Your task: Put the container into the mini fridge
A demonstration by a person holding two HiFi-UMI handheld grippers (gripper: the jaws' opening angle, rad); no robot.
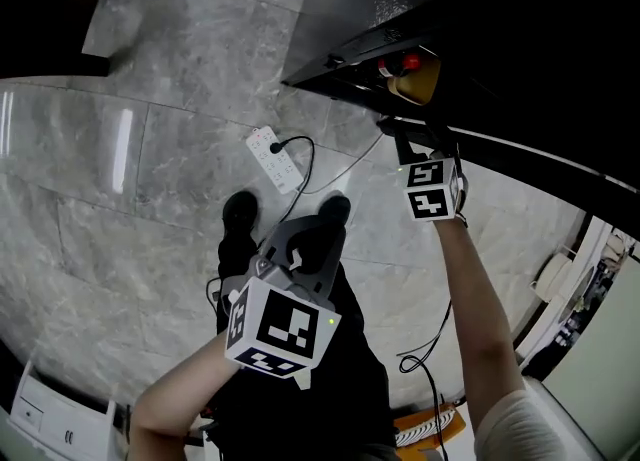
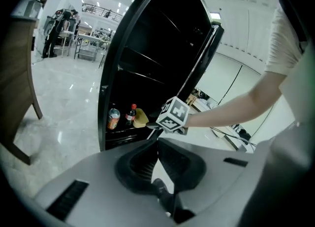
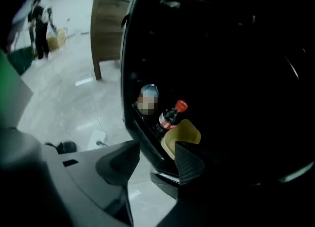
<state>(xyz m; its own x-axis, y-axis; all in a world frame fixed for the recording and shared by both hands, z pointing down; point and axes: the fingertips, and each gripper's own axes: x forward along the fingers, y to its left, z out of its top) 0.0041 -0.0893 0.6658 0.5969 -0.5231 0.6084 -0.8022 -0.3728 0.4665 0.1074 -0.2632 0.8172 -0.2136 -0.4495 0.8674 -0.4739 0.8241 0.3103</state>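
We find the yellow plastic container [image 3: 183, 133] standing already inside the black mini fridge [image 3: 236, 73], on its lowest rack, near the rack's front edge. It touches nothing but the rack, as far as we can make out. Just beside it, on its left in the right gripper view, stands a dark cola bottle with a red cap [image 3: 171, 116], and beyond that a drinks can [image 3: 147, 98] whose face is blurred over. From the left gripper view we read the same row: can [image 2: 113, 119], bottle [image 2: 130, 114], container [image 2: 140, 117].

The right gripper [image 3: 155, 159] hangs just in front of the rack with its two jaws spread wide and nothing between them; we see the container past the jaws, close to the right jaw but apart from it. In the head view this gripper [image 1: 412, 139] reaches under the fridge's dark edge, just below the container [image 1: 418, 84].

The left gripper [image 2: 157, 147] is held well back from the fridge [image 2: 147, 48], its jaws pressed together on nothing. In the head view it [image 1: 300, 239] hovers over the person's black shoes [image 1: 240, 211].

On the grey marble floor [image 1: 150, 149] lies a white power strip [image 1: 274, 159] with a black cord plugged in. A brown wooden cabinet [image 3: 108, 29] stands beyond the fridge.
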